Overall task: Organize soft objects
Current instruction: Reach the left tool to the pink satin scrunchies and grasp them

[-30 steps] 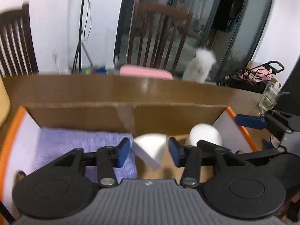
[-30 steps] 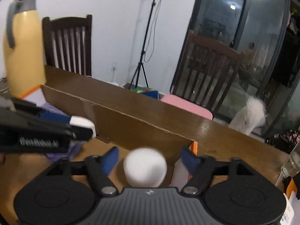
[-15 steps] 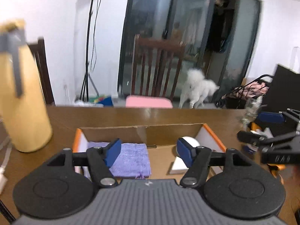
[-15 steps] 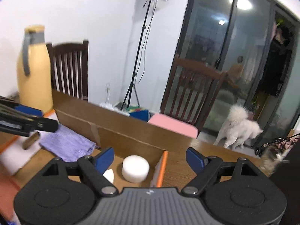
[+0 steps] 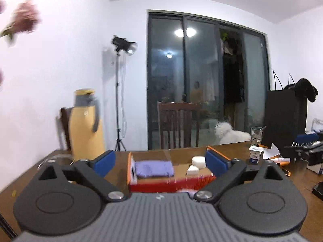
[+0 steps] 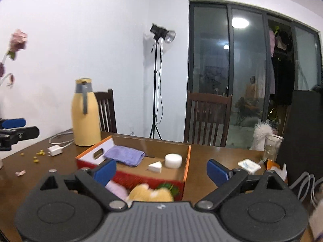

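A cardboard box [image 6: 186, 162] with orange edges and a red front sits in the middle of the brown table [image 6: 212, 159]. Inside it, a folded purple cloth [image 6: 126, 155] lies at the left end. A white wedge sponge [image 6: 155, 167] and a round white sponge [image 6: 173, 160] lie near the right end, just beside each other. A pink soft toy [image 6: 115, 189] and a yellow soft toy [image 6: 150, 194] sit on the table against the front of the box, near the table's front edge. The left claw [image 5: 160, 160] has just been opening; it is wide apart and nothing is between its blue pads. The right claw [image 6: 161, 170] has just been opening too, and it is wide and holds nothing. A tall yellow jug [image 6: 85, 114] stands near the back left corner of the table. A white charger [image 6: 55, 150] lies near it. A drinking glass [image 6: 272, 146] stands at the right edge.
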A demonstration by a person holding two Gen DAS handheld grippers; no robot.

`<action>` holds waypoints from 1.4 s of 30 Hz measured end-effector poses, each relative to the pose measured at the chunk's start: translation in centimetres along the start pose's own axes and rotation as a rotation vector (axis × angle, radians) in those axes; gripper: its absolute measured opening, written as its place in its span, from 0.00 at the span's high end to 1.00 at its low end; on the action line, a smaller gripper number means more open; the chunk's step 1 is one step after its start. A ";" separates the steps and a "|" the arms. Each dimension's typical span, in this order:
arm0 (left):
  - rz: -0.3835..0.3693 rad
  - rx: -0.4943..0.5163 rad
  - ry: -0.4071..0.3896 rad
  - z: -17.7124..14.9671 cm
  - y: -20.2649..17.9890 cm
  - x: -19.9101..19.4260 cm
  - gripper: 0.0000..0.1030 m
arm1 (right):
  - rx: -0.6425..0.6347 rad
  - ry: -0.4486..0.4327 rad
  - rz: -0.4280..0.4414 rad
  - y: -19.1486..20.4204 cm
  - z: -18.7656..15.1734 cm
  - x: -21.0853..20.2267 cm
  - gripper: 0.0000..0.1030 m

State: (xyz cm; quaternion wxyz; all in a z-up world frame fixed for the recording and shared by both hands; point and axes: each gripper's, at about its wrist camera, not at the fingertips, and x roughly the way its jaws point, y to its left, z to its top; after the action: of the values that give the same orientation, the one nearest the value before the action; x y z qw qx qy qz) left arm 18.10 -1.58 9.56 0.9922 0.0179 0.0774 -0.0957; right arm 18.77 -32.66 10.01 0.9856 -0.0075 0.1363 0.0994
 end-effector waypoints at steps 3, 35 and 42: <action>0.040 -0.010 -0.005 -2.5 0.2 -4.2 0.04 | 0.008 -0.017 0.008 1.1 -2.6 -3.2 0.05; -0.217 -0.065 0.201 -8.9 -6.9 1.4 0.26 | 0.123 0.087 0.008 0.7 -10.2 -0.9 0.44; -0.334 -0.028 0.340 -10.1 -11.5 9.2 0.56 | 0.249 0.211 0.032 -3.3 -10.8 5.7 0.64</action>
State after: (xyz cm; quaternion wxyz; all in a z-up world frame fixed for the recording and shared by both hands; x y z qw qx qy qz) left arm 23.29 -14.11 -2.14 0.9354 0.0070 0.2465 -0.2533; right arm 21.87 -35.27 -1.99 0.9575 0.1068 0.2503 0.0962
